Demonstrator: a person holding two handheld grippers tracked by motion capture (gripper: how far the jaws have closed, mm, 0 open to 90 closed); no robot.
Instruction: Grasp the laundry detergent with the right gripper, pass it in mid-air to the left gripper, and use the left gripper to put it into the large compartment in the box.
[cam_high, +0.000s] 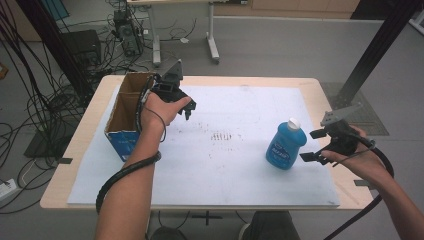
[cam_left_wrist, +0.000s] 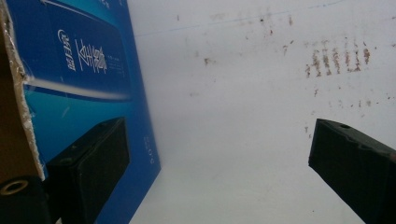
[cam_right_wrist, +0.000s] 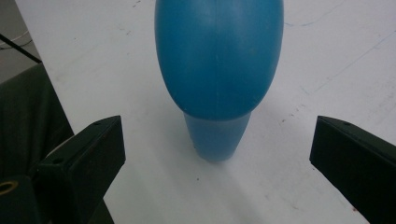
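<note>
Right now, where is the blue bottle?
In the high view the blue bottle stands upright on the white mat, toward its right side, just left of the open right tool and far from the cardboard box.

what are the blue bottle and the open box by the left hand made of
Blue bottle: looks like smooth, slightly glossy plastic with a moulded seam down its body and a white cap, probably plastic too. Box: cardboard, brown and matte inside with a rough torn edge; its outer face is glossy blue print.
</note>
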